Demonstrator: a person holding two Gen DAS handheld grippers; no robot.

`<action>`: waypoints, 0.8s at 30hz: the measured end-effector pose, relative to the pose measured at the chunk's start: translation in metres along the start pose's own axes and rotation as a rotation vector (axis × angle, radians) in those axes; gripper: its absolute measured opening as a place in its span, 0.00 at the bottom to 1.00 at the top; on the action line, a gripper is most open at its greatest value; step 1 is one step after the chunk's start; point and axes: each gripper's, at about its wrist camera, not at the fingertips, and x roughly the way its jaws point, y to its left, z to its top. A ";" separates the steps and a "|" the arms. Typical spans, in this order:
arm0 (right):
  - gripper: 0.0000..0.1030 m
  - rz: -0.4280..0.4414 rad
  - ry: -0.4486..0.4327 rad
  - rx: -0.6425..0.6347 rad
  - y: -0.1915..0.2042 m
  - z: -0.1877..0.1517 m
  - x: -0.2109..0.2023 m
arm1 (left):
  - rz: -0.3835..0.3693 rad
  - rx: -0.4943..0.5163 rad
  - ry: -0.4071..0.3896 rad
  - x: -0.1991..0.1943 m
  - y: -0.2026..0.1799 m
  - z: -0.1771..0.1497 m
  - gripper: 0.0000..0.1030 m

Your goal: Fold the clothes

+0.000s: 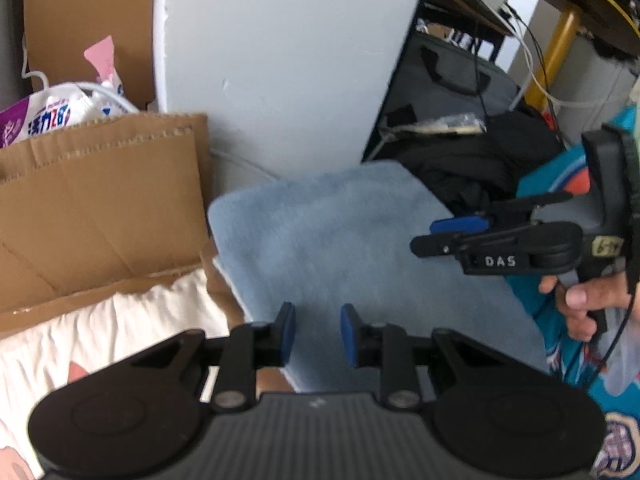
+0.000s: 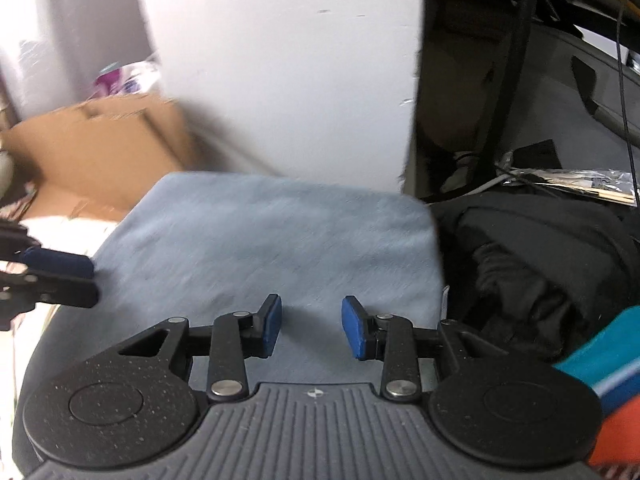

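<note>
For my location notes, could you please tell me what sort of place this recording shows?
Probably a cluttered room in a home: a folded light-blue fleece cloth lies on a soft surface, beside flattened brown cardboard boxes and a heap of black clothing.

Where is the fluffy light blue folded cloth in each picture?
Left wrist view: soft light blue folded cloth in the centre, ahead of the left hand-held gripper.
Right wrist view: centre, ahead of the right hand-held gripper.
Shared landmark: white wall panel behind it.

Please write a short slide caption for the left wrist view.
Open left tongs above folded blue cloth, right tongs alongside.
</note>
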 end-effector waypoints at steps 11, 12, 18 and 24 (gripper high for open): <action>0.39 0.001 -0.046 0.033 0.022 -0.039 -0.023 | 0.044 0.056 0.033 0.014 0.000 -0.014 0.26; 0.39 0.000 -0.051 0.036 0.024 -0.043 -0.024 | 0.045 0.056 0.033 0.013 0.000 -0.014 0.26; 0.38 0.007 -0.103 0.062 0.035 -0.057 -0.037 | 0.015 -0.018 0.005 -0.003 0.006 -0.014 0.24; 0.31 0.039 -0.123 0.080 0.043 -0.064 -0.039 | -0.038 -0.103 -0.011 -0.014 0.008 -0.024 0.29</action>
